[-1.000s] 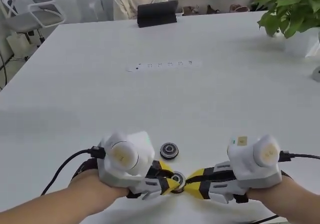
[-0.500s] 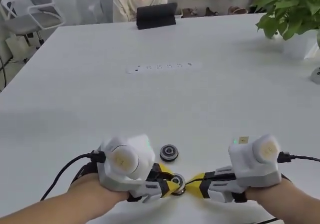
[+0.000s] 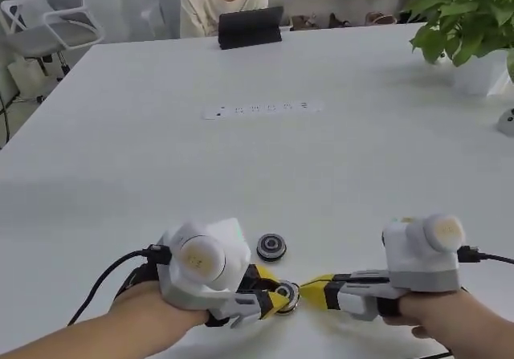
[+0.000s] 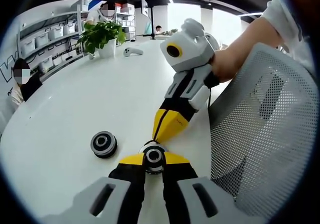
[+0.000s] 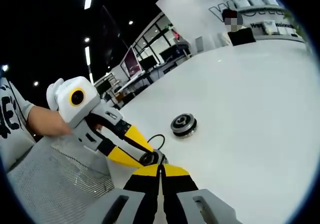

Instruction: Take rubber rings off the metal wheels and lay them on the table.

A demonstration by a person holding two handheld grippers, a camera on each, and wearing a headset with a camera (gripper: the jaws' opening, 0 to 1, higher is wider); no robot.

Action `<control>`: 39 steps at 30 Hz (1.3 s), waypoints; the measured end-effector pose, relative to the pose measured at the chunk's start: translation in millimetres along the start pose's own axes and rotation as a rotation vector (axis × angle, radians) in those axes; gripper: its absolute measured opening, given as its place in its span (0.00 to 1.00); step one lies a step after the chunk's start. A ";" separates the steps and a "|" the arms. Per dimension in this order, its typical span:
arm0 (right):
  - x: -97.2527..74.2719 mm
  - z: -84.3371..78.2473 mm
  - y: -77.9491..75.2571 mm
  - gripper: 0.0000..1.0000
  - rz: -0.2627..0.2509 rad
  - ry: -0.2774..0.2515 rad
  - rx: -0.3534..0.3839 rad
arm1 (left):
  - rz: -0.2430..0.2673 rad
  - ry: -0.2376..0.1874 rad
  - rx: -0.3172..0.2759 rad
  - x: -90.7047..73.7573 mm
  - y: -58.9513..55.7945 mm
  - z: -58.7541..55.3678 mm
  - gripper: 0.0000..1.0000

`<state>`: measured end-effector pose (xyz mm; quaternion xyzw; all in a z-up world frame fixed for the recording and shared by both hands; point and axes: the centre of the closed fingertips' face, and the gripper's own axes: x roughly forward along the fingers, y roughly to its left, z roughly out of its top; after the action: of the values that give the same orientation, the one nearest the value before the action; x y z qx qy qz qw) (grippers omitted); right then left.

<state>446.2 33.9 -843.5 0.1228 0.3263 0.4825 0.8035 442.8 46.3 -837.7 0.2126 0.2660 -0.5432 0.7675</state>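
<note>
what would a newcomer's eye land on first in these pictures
Two white handheld grippers with yellow tips, the left gripper and the right gripper, meet at a small metal wheel near the white table's near edge; the left clamps it. Just beyond lies a second metal wheel with a black rubber ring, and a green potted plant stands far right.

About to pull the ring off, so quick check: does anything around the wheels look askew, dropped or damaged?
Nothing stands out. The left gripper is shut on one wheel, the right gripper has its closed tips at that wheel's rim, and the spare wheel lies flat on the table nearby, looking intact.
</note>
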 end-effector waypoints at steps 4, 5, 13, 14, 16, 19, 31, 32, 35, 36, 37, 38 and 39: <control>-0.1 1.2 -0.5 0.00 0.005 0.003 0.011 | 0.004 0.001 -0.001 0.0 -0.1 0.0 0.07; 0.0 1.8 1.2 0.00 0.010 0.001 0.016 | 0.005 0.001 -0.001 0.1 -0.1 0.0 0.07; -0.3 2.7 3.3 0.00 0.007 -0.004 0.018 | 0.009 0.002 -0.005 0.1 -0.2 -0.2 0.07; -0.2 2.9 3.1 0.00 0.007 -0.004 0.018 | 0.010 0.002 -0.005 0.1 -0.1 -0.2 0.07; -0.4 3.3 4.2 0.00 0.009 -0.003 0.014 | 0.012 0.003 -0.006 0.1 -0.1 -0.2 0.07; 0.1 4.4 7.6 0.00 0.017 -0.003 0.012 | 0.013 0.005 -0.002 0.1 -0.1 -0.2 0.07; 6.2 7.3 24.8 0.00 0.078 -0.002 -0.010 | 0.015 0.006 -0.003 -0.1 -0.3 -0.5 0.07; 7.1 8.7 29.5 0.00 0.101 -0.007 -0.011 | 0.015 0.005 -0.004 0.0 -0.5 -0.4 0.07; 6.2 12.2 31.4 0.00 0.103 -0.008 -0.061 | 0.016 0.004 -0.004 0.0 -0.8 -0.4 0.07; 6.8 11.7 30.3 0.00 0.104 -0.010 -0.044 | 0.015 0.005 -0.004 0.0 -1.0 -0.4 0.07; 6.7 11.3 29.8 0.00 0.103 -0.011 -0.039 | 0.015 0.005 -0.004 0.0 -1.0 -0.4 0.07; 6.7 10.8 29.4 0.00 0.102 -0.014 -0.042 | 0.016 0.005 -0.005 0.0 -1.1 -0.4 0.07; 6.4 10.4 28.9 0.00 0.101 -0.014 -0.042 | 0.016 0.004 -0.005 0.0 -1.1 -0.3 0.07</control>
<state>434.8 55.2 -823.4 0.1258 0.3040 0.5283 0.7827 441.7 46.2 -838.0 0.2138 0.2673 -0.5357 0.7719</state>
